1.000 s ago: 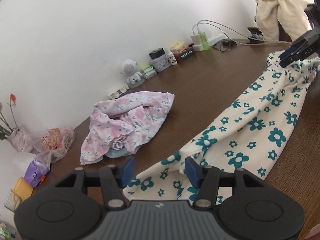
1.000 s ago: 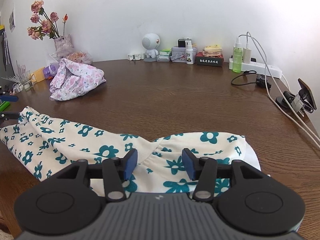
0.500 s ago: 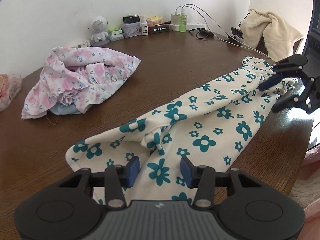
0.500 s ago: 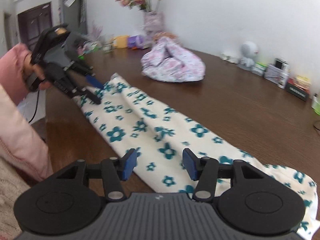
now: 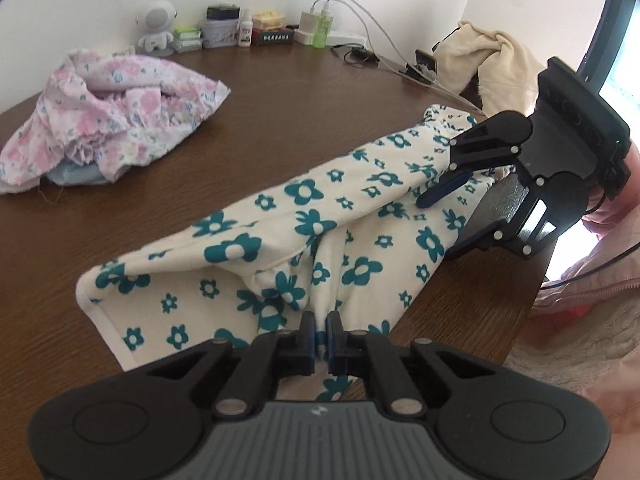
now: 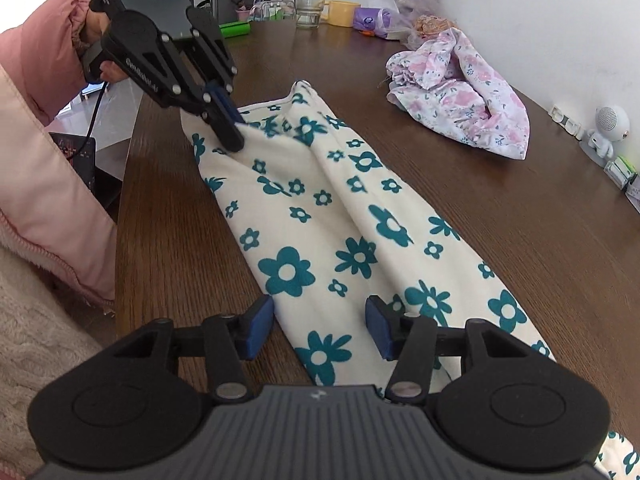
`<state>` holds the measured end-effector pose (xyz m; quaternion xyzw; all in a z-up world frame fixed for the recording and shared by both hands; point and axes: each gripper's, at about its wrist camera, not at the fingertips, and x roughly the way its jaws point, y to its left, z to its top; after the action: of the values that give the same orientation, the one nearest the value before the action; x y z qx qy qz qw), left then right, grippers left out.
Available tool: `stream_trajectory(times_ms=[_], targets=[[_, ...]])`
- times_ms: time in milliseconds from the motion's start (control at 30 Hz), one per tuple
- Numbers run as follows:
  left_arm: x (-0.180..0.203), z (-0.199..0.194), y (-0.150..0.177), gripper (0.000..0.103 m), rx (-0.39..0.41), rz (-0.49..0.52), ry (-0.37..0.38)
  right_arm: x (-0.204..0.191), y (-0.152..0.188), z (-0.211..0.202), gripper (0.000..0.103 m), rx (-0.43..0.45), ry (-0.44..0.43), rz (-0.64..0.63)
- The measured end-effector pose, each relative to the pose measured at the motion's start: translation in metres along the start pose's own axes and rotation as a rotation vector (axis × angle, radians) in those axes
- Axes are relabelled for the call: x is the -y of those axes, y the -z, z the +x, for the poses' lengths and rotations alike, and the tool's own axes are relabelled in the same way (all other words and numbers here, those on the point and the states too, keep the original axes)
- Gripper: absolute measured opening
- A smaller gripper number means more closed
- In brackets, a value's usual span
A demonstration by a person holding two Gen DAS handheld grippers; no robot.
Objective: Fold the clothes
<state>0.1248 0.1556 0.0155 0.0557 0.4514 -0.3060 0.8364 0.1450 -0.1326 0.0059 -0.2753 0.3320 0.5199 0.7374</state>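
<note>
A cream garment with teal flowers (image 5: 320, 216) lies stretched along the front of the brown table (image 5: 280, 92). My left gripper (image 5: 319, 332) is shut on a bunched fold at its near end. In the right wrist view that left gripper (image 6: 230, 136) pinches the cloth's far end, slightly lifted. My right gripper (image 6: 320, 326) is open, its blue pads on either side of the garment (image 6: 320, 220) at the other end. From the left wrist view the right gripper (image 5: 452, 220) has one finger over the cloth and one by the table edge.
A crumpled pink floral garment (image 5: 112, 108) sits further back on the table (image 6: 520, 220). Small bottles, boxes, a white toy robot (image 5: 158, 28) and charger cables line the wall. A cream towel (image 5: 488, 60) hangs at the far end. A glass (image 6: 308, 10) and a person's pink sleeve (image 6: 48, 92) are nearby.
My left gripper has gone from open to shut on the garment's end fold. Both grippers have moved in over the cloth's two ends; the right stays open.
</note>
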Motion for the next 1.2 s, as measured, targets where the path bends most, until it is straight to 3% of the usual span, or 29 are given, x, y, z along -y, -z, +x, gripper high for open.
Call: stream_trajectory(times_ms=[67,200,300,333,400,500,567,633,700,800,1033,1133,1200], targets=[[-0.002,0.002,0.0,0.005,-0.002,-0.011,-0.004,-0.002,0.003,-0.003,0.052,-0.004,0.004,-0.002],[0.001,-0.002,-0.002,0.014,0.01,0.014,-0.097,-0.003,0.004,-0.013,0.053,-0.001,0.003,-0.008],[0.015,-0.013,-0.006,0.055,0.073,0.079,-0.256,0.012,0.009,-0.025,0.053,0.03,0.054,0.05],[0.02,-0.017,-0.007,0.059,0.103,0.104,-0.322,0.017,0.01,-0.028,0.053,0.041,0.071,0.07],[0.029,-0.023,-0.014,0.059,0.172,0.131,-0.402,0.026,0.014,-0.036,0.053,0.061,0.105,0.109],[0.04,-0.014,-0.029,0.056,0.26,0.135,-0.411,0.041,0.018,-0.047,0.053,0.093,0.156,0.168],[0.048,0.002,-0.04,0.043,0.277,0.133,-0.404,0.051,0.019,-0.046,0.051,0.106,0.163,0.208],[0.054,0.023,-0.05,0.025,0.259,0.135,-0.36,0.057,0.017,-0.035,0.04,0.111,0.144,0.232],[0.058,0.043,-0.053,0.018,0.206,0.152,-0.336,0.06,0.015,-0.024,0.036,0.113,0.122,0.24],[0.058,0.063,-0.043,0.018,0.137,0.185,-0.359,0.063,0.019,-0.014,0.034,0.087,0.12,0.233],[0.047,0.057,-0.029,0.02,0.175,0.108,-0.335,0.079,0.056,-0.037,0.032,0.077,0.113,0.207],[0.047,0.056,-0.028,0.021,0.181,0.094,-0.336,0.087,0.077,-0.053,0.032,0.06,0.141,0.232],[0.047,0.056,-0.028,0.021,0.183,0.083,-0.336,0.094,0.093,-0.066,0.032,0.095,0.125,0.276]])
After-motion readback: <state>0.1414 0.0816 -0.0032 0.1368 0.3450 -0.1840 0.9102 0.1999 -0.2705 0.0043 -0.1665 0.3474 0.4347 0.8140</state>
